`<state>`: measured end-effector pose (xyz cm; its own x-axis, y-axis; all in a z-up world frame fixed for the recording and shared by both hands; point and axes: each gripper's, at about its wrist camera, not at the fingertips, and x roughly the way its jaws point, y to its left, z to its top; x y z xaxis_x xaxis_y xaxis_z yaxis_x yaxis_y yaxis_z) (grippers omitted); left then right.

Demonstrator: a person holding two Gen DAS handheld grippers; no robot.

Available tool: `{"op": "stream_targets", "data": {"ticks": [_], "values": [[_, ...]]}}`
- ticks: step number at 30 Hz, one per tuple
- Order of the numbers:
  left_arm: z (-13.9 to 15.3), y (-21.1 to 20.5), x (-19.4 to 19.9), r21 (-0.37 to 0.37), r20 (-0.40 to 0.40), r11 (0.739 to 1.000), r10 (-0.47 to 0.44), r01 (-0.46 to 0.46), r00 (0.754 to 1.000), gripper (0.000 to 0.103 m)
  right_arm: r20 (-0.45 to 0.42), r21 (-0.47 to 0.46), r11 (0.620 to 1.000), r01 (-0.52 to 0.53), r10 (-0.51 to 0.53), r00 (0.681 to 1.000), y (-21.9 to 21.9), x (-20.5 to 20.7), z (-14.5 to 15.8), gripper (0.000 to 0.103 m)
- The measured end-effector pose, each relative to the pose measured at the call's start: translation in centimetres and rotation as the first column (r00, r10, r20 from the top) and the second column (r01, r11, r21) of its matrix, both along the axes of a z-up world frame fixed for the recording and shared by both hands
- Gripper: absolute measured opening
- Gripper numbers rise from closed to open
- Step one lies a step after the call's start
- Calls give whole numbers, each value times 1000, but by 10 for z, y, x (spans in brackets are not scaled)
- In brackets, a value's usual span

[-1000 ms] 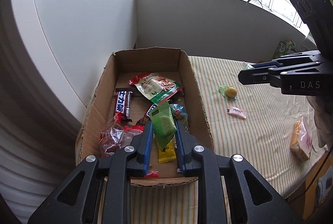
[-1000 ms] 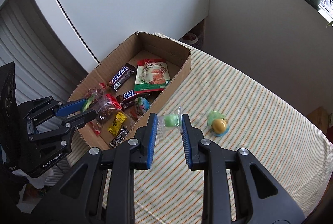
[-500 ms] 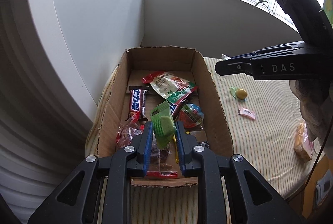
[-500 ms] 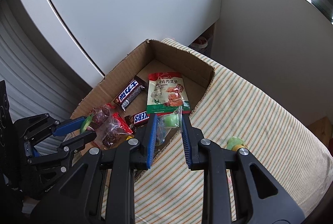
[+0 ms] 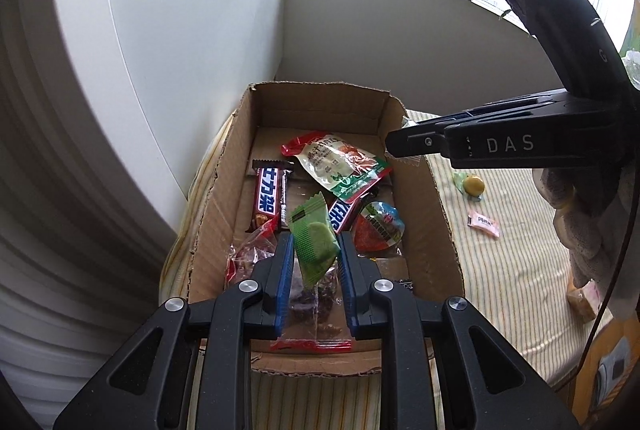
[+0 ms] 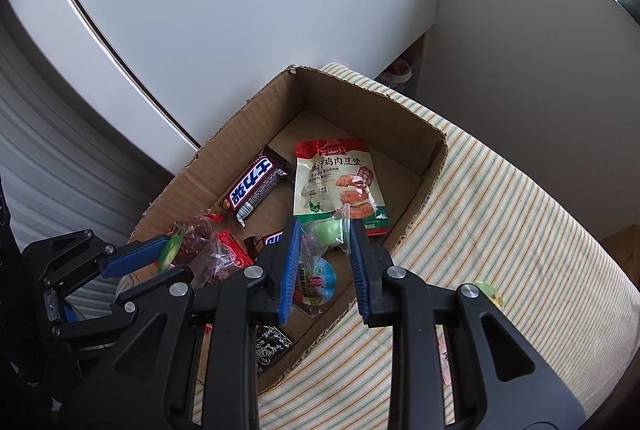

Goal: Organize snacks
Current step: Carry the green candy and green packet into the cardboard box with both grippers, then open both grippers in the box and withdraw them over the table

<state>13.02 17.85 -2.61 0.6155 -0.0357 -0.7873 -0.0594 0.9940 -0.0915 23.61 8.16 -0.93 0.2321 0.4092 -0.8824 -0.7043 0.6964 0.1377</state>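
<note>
My left gripper (image 5: 313, 254) hangs over the box's (image 5: 438, 214) near end, its jaws opening around a green packet (image 5: 314, 244). My right gripper (image 6: 322, 236) pinches a clear-wrapped green candy (image 6: 330, 232) just inside the right wall; bare floor lies beyond.

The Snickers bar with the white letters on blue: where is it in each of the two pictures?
Left wrist view: Snickers bar lies upright along the box's left wall, above the fingers.
Right wrist view: same bar lies slanted at centre-left, inside the box.
Shared landmark: the chicken snack pouch lies immediately right of it.
</note>
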Motion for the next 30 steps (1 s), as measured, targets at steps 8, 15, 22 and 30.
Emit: {"op": "stream_targets", "data": {"ticks": [8,15,22,30], "values": [[-1,-2,0,1,-5,1000,15,-15,1000,48,25,21,1000,12,-13,1000,-2,-1,6,67],[0,-3,-1,-2,2,1000,20,-20,1000,53,31,26,999,31,-32,999,-9,-1,11,76],[8,-13,-6,-12,12,1000,1,0,1000,53,39,37,998,59,-61,997,-28,-6,22,76],[19,-38,-15,-27,30,999,-38,39,999,53,55,49,995,87,-90,994,-63,-26,39,77]]}}
